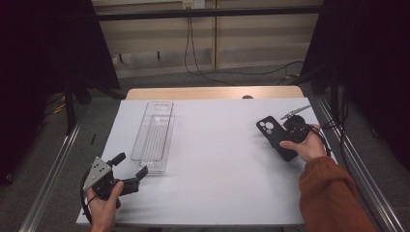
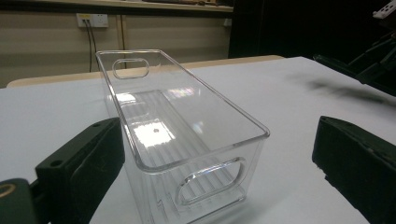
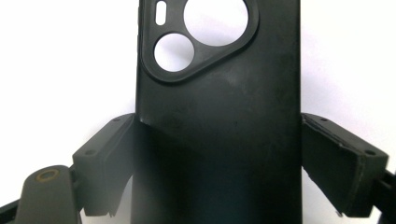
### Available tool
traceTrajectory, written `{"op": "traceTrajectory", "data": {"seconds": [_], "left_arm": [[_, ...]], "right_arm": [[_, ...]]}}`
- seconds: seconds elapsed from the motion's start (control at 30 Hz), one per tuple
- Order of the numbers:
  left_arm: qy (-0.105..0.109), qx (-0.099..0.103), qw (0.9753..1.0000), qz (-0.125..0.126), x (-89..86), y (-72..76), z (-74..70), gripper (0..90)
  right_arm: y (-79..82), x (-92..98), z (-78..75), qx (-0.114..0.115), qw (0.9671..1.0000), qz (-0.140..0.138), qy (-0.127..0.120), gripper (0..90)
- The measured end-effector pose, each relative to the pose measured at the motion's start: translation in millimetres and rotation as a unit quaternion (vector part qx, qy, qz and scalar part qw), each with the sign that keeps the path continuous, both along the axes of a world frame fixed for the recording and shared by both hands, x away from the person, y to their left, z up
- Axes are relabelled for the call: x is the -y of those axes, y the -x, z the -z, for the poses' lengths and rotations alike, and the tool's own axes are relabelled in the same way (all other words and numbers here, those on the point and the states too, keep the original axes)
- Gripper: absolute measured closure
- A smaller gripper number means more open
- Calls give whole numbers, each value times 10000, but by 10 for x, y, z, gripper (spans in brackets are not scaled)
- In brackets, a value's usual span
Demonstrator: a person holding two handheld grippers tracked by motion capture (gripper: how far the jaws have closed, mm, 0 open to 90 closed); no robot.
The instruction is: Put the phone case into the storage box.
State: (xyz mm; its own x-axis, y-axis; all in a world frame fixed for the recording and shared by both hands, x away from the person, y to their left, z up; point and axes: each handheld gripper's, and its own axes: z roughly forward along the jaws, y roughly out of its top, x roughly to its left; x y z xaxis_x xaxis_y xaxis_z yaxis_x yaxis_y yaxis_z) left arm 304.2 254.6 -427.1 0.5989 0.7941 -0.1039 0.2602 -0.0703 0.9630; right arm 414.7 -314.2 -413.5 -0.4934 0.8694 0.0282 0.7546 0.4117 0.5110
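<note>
Black phone case sat clamped between the right gripper's jaws, held at the tabletop's right side. Clear plastic bin stood well apart, on the left, just ahead of the left gripper, whose jaws were spread, holding nothing. Step judged: carrying. Next move calls for transporting the case leftward over the bin.

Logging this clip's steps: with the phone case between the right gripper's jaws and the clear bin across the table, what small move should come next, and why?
Probably lift the phone case slightly off the white table. The right gripper has its jaws against both long edges, so the grip looks set. The clear bin lies far to the left, near the open left gripper, so the case must clear the surface before being carried over.
</note>
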Motion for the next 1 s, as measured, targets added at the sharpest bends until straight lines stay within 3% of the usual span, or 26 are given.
{"op": "traceTrajectory", "data": {"seconds": [0.43,0.57,0.93,1.0], "left_arm": [[53,-7,10000,0,1,2,-1,25],[44,-7,10000,0,-2,2,-2,25],[32,-8,10000,2,-14,1,-5,25],[52,-27,10000,-1,-7,2,-3,25]], "right_arm": [[70,47,-31,472,9980,215,-366,147],[105,64,-56,800,9953,183,-522,147],[235,31,-156,1224,9904,153,-629,146],[265,25,-172,1372,9879,94,-716,147]]}}
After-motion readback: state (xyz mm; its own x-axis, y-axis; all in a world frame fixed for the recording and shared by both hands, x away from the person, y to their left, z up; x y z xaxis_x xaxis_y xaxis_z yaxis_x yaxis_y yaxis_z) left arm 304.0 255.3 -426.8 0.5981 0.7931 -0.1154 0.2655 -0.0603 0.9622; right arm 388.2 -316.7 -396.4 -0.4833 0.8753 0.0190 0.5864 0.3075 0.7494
